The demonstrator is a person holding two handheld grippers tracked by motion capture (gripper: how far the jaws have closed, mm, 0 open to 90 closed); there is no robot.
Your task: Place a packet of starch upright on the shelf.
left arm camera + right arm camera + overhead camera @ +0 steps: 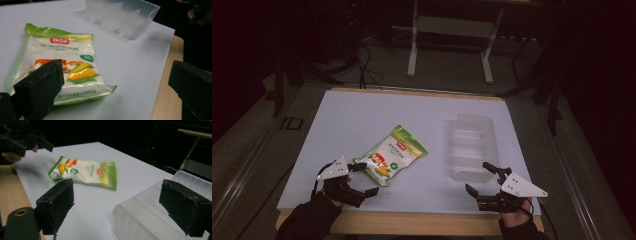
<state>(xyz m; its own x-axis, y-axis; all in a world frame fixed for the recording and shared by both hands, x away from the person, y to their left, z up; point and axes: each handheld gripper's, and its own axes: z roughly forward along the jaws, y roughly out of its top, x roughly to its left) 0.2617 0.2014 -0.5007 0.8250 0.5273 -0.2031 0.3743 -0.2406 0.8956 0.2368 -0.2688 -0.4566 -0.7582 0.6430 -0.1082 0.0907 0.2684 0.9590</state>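
Left gripper point(365, 178) spread wide beside snack bag point(393, 154) (long axis diagonal, green top toward tabletop's far-right corner); right gripper point(478, 176) spread near clear tray point(472, 146).

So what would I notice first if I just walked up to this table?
Probably the bright green and white snack bag with corn on it, lying flat near the middle of the white table. The left gripper sits open right at its near corner. A clear plastic box stands off to the right.

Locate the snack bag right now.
High view: the snack bag lies flat on the white table cover, left of the clear plastic tray, its near corner beside the open left hand-held gripper.
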